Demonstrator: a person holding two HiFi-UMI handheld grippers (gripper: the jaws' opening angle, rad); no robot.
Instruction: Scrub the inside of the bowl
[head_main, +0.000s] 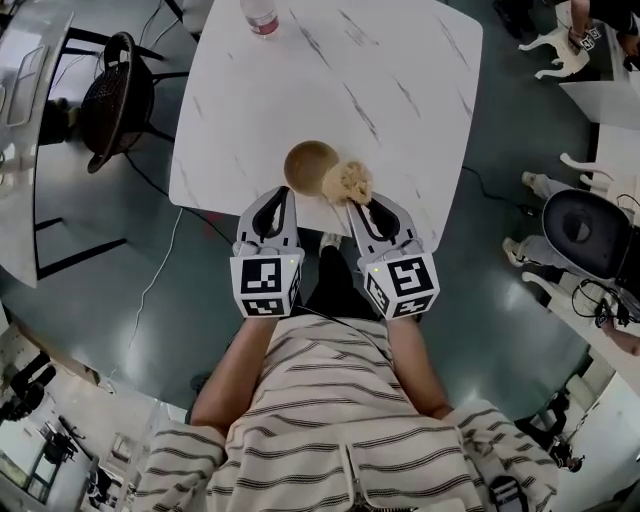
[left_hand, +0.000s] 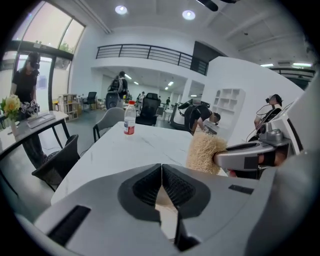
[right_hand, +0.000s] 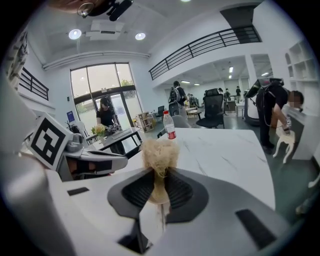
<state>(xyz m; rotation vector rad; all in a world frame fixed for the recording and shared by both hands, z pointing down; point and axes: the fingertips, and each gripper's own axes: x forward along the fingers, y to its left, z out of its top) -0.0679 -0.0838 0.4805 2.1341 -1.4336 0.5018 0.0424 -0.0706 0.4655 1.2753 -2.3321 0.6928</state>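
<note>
Though fibrous, scrubber (head_main: 347, 182) (round brown bowl (head_main: 310, 166))

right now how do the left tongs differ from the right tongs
The left tongs are shut with nothing clamped; the right tongs are shut on a pale fibrous scrubber. In the head view the left tongs point at the near rim of the bowl, while the right tongs hold the scrubber just right of it. Both are white, carry a marker cube and point forward side by side.

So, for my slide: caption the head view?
Right gripper holds a scrubber beside the wooden bowl; left gripper shut.
</note>
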